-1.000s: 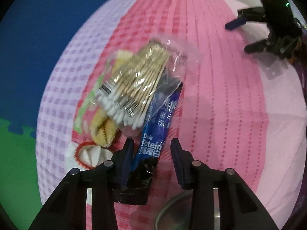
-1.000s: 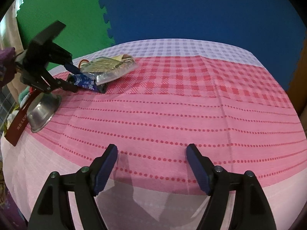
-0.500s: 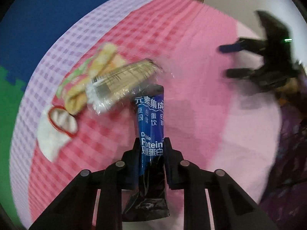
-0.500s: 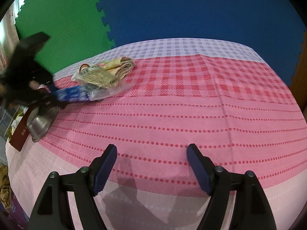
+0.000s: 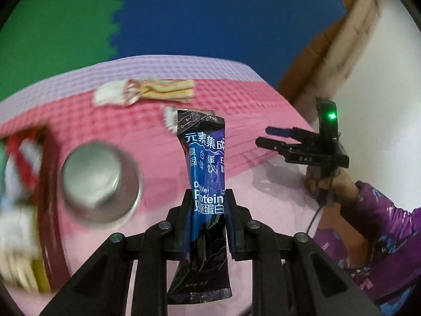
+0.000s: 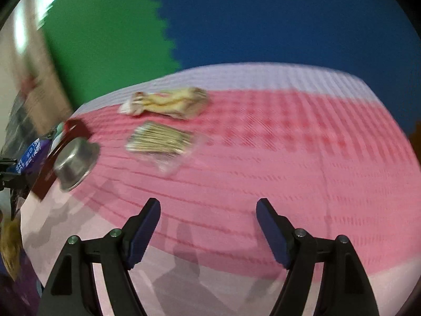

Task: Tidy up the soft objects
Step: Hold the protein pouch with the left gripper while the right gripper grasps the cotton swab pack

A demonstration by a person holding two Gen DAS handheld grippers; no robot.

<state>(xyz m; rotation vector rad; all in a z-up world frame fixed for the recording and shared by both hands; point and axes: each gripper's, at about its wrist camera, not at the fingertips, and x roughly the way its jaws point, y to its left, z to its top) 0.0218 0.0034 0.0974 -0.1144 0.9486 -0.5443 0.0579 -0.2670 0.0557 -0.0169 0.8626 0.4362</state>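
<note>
Cloth [image 6: 302,144], pink-checked with a lilac far edge, covered the table; blue and green foam mats [image 5: 223,18] stood behind. Left claw [image 5: 206,205] was clamped on the protein sachet [image 5: 205,163], now lifted clear of the swabs [image 6: 160,139] it lay under a second ago. Ahead-left sat the steel bowl [image 5: 101,183]. Right claw [image 6: 208,221] gaped wide, empty.

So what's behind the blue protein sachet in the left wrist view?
The sachet, clamped in the left gripper, covers most of the cotton swab bag; only its white tips peek out at the sachet's upper left. The pink checked cloth lies behind.
</note>
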